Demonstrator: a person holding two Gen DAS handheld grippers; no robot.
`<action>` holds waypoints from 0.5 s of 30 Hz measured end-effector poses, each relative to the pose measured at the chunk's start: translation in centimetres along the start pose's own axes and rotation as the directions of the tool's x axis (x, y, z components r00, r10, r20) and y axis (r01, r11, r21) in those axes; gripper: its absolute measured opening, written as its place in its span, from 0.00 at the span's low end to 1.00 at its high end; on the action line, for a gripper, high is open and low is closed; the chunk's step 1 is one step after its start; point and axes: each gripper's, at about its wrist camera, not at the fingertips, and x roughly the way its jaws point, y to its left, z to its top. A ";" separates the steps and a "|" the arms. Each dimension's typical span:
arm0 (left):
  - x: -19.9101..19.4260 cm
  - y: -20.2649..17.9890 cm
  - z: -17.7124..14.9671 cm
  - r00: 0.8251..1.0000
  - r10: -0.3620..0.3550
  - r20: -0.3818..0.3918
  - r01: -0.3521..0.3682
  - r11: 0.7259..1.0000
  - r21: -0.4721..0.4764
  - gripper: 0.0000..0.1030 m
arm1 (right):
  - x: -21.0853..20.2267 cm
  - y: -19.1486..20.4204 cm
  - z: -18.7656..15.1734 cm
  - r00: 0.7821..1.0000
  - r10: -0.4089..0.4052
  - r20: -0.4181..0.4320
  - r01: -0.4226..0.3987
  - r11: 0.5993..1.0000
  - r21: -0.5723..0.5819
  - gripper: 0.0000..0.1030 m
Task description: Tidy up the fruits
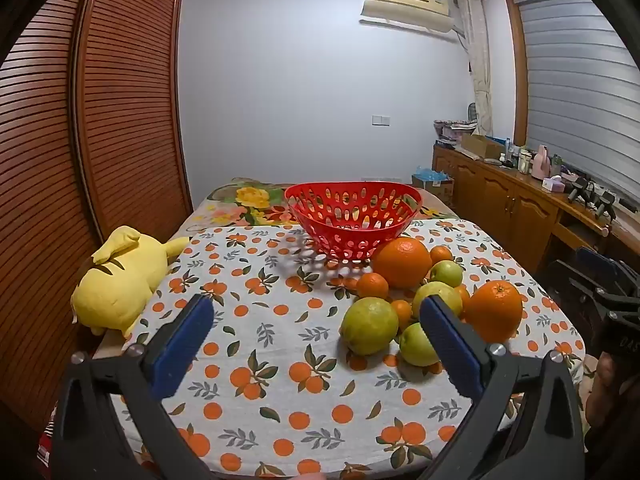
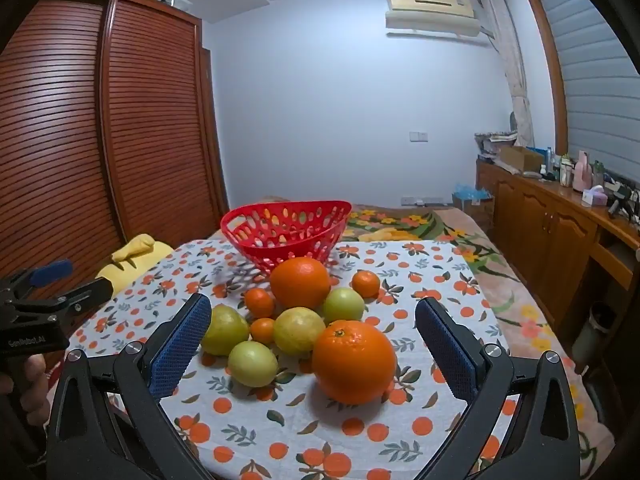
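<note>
Blue-padded fingers of the left tool [image 1: 316, 336] stand wide apart with nothing between them, hovering over bare orange-print cloth [image 1: 280, 400] on the surface. At far left, a yellow plush toy [image 1: 116, 284] lies at the surface's edge. Toward the back, a red perforated basket [image 1: 352, 216] stands upright and holds nothing, its long axis running left to right. Just in front and to the right of it the fruits are heaped: a large orange [image 1: 402, 262] nearest the basket, small tangerines [image 1: 372, 285], green-yellow fruits [image 1: 369, 326] and a second large orange [image 1: 494, 312] at the right.

From the right wrist, the right tool [image 2: 313, 338] is likewise spread open and grips nothing, its fingers framing the pile above the cloth, the nearest orange [image 2: 354, 362] between them but untouched. A hand [image 2: 34, 380] holds the left tool at the left edge.
</note>
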 end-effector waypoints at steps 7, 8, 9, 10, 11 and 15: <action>0.0 0.0 0.0 1.000 0.003 -0.005 -0.003 1.000 0.009 1.00 | -0.1 0.1 0.0 1.000 -0.001 0.009 0.001 1.000 -0.004 1.00; 0.0 0.0 0.0 1.000 0.002 -0.007 -0.002 1.000 0.009 1.00 | -0.1 0.1 0.1 1.000 0.001 0.007 -0.001 1.000 -0.005 1.00; 0.1 0.0 0.0 1.000 0.001 -0.007 -0.001 1.000 0.009 1.00 | -0.1 0.1 0.1 1.000 0.001 0.008 -0.001 1.000 -0.004 1.00; 0.1 -0.1 0.0 1.000 0.001 -0.007 -0.001 1.000 0.009 1.00 | -0.1 0.1 0.1 1.000 0.000 0.008 0.000 1.000 -0.003 1.00; 0.1 -0.2 0.1 1.000 0.002 -0.006 -0.001 1.000 0.010 1.00 | -0.1 0.1 0.1 1.000 0.000 0.007 0.000 1.000 -0.003 1.00; -0.3 -0.3 0.3 1.000 0.000 -0.006 0.000 1.000 0.009 1.00 | -0.2 0.1 0.1 1.000 0.002 0.008 -0.002 1.000 -0.003 1.00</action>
